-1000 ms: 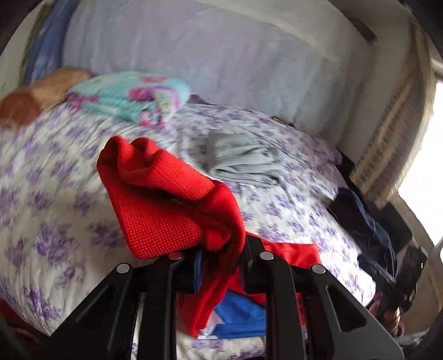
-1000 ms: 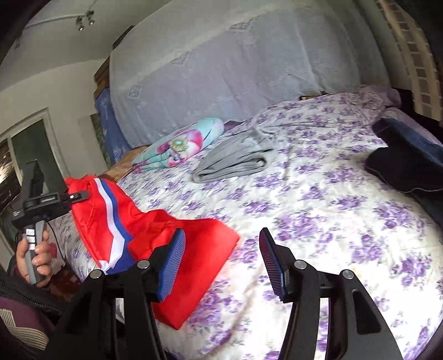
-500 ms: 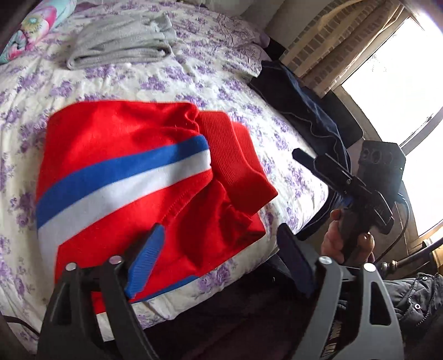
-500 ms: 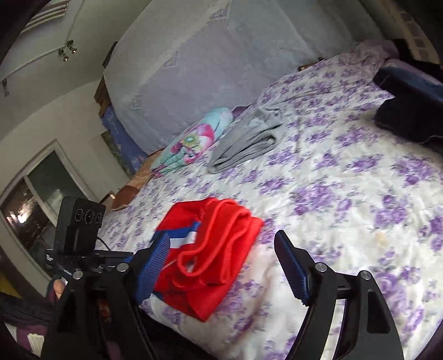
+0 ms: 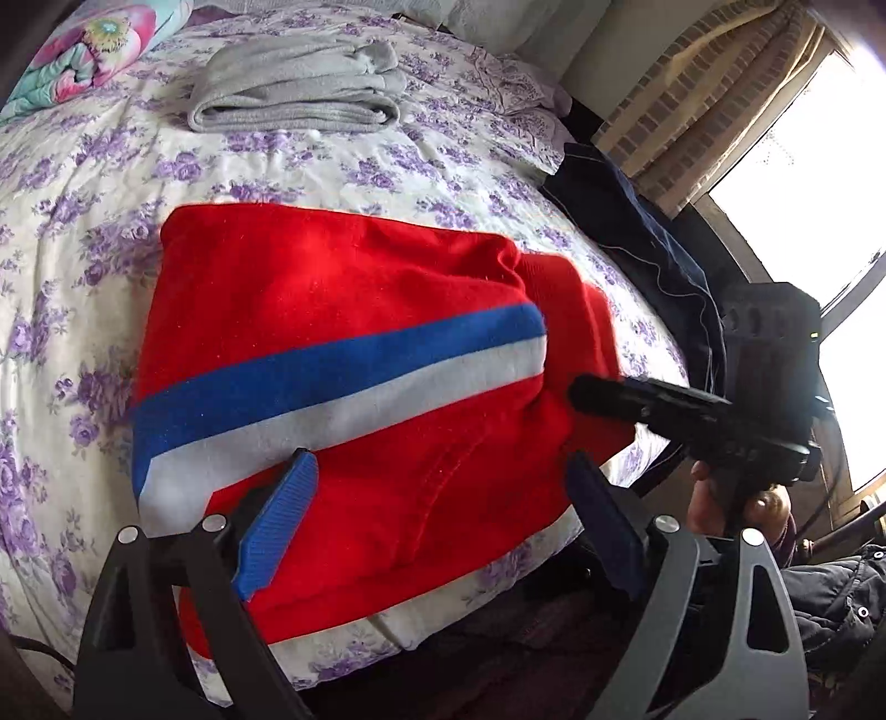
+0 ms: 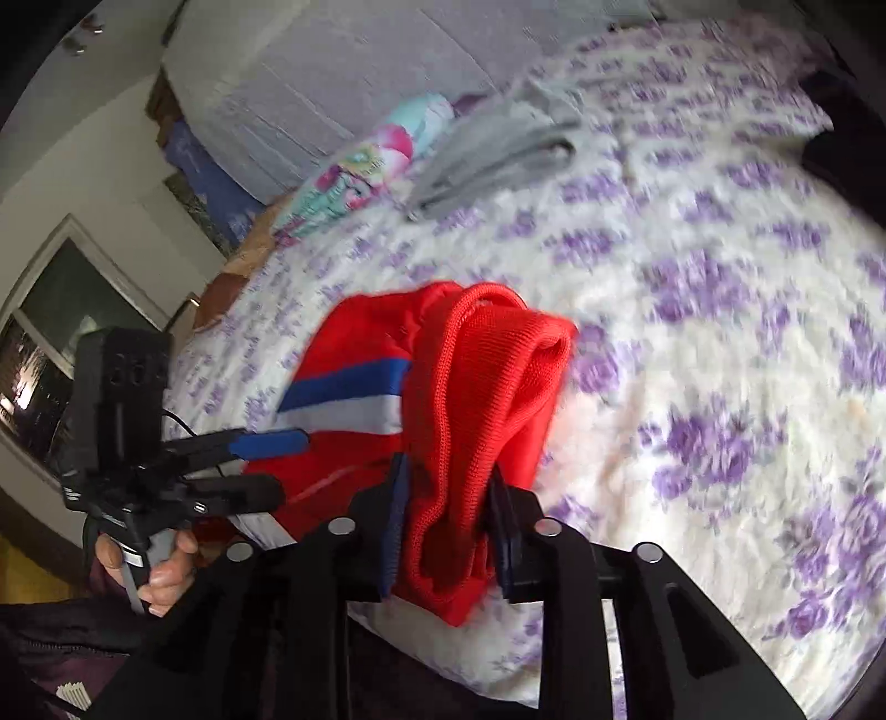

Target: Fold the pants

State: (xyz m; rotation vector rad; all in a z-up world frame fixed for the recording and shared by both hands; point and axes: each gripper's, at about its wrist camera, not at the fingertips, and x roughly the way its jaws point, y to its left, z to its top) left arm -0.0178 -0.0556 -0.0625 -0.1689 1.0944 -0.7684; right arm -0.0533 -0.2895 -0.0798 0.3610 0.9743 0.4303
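The red pants (image 5: 354, 343) with a blue and white stripe lie folded at the near edge of the flowered bed (image 5: 83, 183). My left gripper (image 5: 443, 526) is open and empty just above their near part. My right gripper (image 6: 448, 520) is shut on the ribbed red waistband end (image 6: 476, 399) of the pants, at their right side. The right gripper also shows in the left wrist view (image 5: 603, 390), touching the pants' right edge. The left gripper shows in the right wrist view (image 6: 271, 465), open beside the stripe.
Folded grey pants (image 5: 299, 88) lie farther back on the bed. A colourful pillow (image 5: 94, 50) is at the far left. Dark blue clothing (image 5: 637, 243) hangs over the bed's right edge by a window (image 5: 803, 166).
My left gripper let go of the pants and opened; they now lie on the bed. My right gripper moved in and shut on the red waistband end.
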